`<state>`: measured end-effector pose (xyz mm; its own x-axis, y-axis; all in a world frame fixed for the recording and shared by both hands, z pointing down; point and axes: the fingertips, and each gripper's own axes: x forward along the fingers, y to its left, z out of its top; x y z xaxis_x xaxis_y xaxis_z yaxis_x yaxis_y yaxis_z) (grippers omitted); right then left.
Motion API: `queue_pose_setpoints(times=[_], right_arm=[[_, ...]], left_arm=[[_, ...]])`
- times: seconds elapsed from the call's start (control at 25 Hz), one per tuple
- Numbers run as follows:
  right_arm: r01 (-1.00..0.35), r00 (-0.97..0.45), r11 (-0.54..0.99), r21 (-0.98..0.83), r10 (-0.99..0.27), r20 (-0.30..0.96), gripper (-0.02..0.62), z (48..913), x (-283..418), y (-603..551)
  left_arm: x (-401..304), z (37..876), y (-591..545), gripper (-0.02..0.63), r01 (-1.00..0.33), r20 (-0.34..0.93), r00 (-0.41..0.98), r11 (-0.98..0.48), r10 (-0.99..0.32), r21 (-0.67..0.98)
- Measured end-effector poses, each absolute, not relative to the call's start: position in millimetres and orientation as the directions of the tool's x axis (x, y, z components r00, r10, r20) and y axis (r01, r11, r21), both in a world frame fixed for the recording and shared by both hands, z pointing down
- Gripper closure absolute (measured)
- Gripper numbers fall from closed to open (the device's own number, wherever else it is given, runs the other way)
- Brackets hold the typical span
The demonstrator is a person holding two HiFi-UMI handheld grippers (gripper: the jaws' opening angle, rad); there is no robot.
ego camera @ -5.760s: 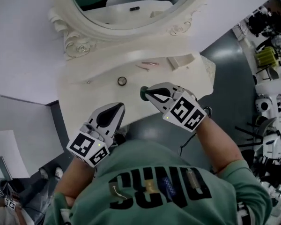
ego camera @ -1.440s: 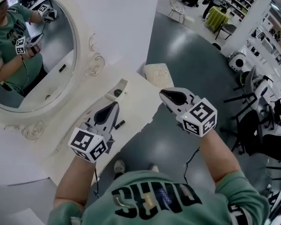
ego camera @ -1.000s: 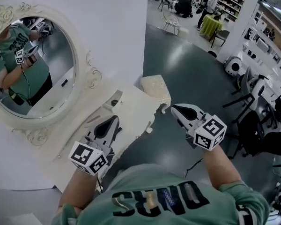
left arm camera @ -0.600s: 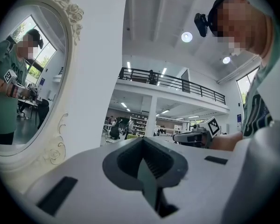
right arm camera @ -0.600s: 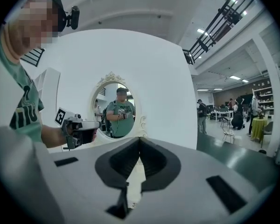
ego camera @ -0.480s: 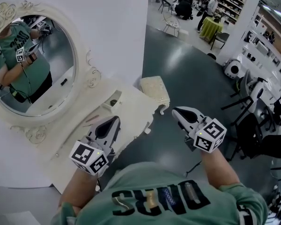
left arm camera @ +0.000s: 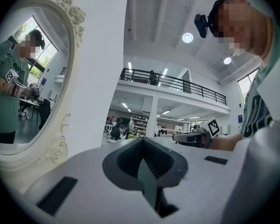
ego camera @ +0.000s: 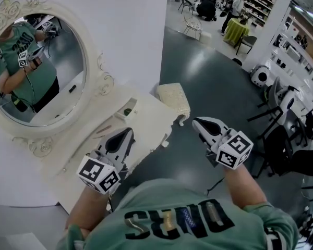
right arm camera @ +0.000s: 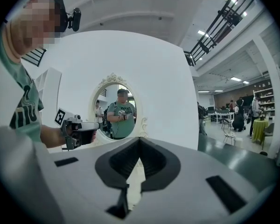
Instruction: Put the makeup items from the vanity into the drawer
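Observation:
The white vanity [ego camera: 146, 126] stands against the wall under an oval mirror [ego camera: 36, 66]. On its top sits a small open tray [ego camera: 128, 110] with a dark item inside, and a thin pink item [ego camera: 104, 134] lies further left. My left gripper [ego camera: 126, 135] hovers over the vanity's front part, shut and empty; in its own view the left gripper [left arm camera: 142, 143] points up at the wall. My right gripper [ego camera: 197, 123] is off the vanity's right end, over the floor, shut with nothing in it. In its own view the right gripper [right arm camera: 140, 141] faces the mirror [right arm camera: 119, 111].
A cream ornate piece [ego camera: 173, 96] stands at the vanity's right end, close ahead of the right gripper. Dark green floor [ego camera: 214, 87] spreads to the right. Chairs, tables and people are far back. The person's green shirt [ego camera: 172, 217] fills the bottom.
The dark round item at the right gripper's tip several seconds ago is gone from it. The view swung to the vanity's right end. Over the last half second both grippers barely moved.

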<state>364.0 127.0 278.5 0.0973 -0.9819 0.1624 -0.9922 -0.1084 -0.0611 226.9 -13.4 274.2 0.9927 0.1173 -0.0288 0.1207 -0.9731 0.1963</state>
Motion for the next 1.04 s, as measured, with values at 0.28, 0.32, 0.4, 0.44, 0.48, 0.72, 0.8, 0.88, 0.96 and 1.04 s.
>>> queue_pose_setpoints(times=[0.28,0.32,0.4,0.44,0.48,0.72,0.8,0.88,0.96,1.04], right_arm=[[-0.993,0.091,-0.102,-0.053,-0.980,0.179,0.586,281.7,359.2,128.0],[-0.994,0.090,-0.101,-0.050,-0.979,0.181,0.586,281.9,358.5,127.7],[-0.994,0.087,-0.098,-0.048,-0.979,0.183,0.586,282.6,356.9,126.9],[-0.994,0.087,-0.097,-0.049,-0.979,0.183,0.586,283.0,356.3,126.5],[-0.994,0.086,-0.097,-0.050,-0.979,0.184,0.586,283.2,355.8,126.2],[-0.995,0.080,-0.089,-0.044,-0.979,0.188,0.586,282.2,353.8,124.2],[-0.995,0.078,-0.087,-0.042,-0.979,0.190,0.586,281.8,353.5,123.8],[-0.995,0.077,-0.086,-0.040,-0.979,0.191,0.586,281.3,353.4,123.8],[-0.996,0.076,-0.085,-0.038,-0.979,0.190,0.586,280.3,353.5,123.5],[-0.996,0.075,-0.084,-0.037,-0.979,0.188,0.586,279.1,353.5,123.1]], left_arm=[[223.4,275.9,-12.4,0.603,0.123,-0.027,0.992,-0.972,0.120,0.201],[223.1,275.9,-12.7,0.603,0.123,-0.027,0.992,-0.972,0.120,0.201],[222.1,276.6,-13.8,0.603,0.121,-0.026,0.993,-0.972,0.119,0.201],[221.4,277.1,-14.3,0.603,0.120,-0.025,0.993,-0.972,0.118,0.202],[220.8,277.5,-14.7,0.603,0.119,-0.024,0.993,-0.972,0.117,0.204],[220.0,276.4,-14.4,0.603,0.120,-0.020,0.993,-0.972,0.119,0.204],[220.0,275.7,-14.2,0.603,0.121,-0.020,0.993,-0.972,0.119,0.203],[219.8,275.2,-14.1,0.603,0.120,-0.019,0.993,-0.972,0.119,0.202],[219.6,274.4,-14.5,0.603,0.120,-0.021,0.993,-0.972,0.118,0.201],[219.4,273.5,-15.0,0.603,0.121,-0.024,0.993,-0.973,0.118,0.199]])
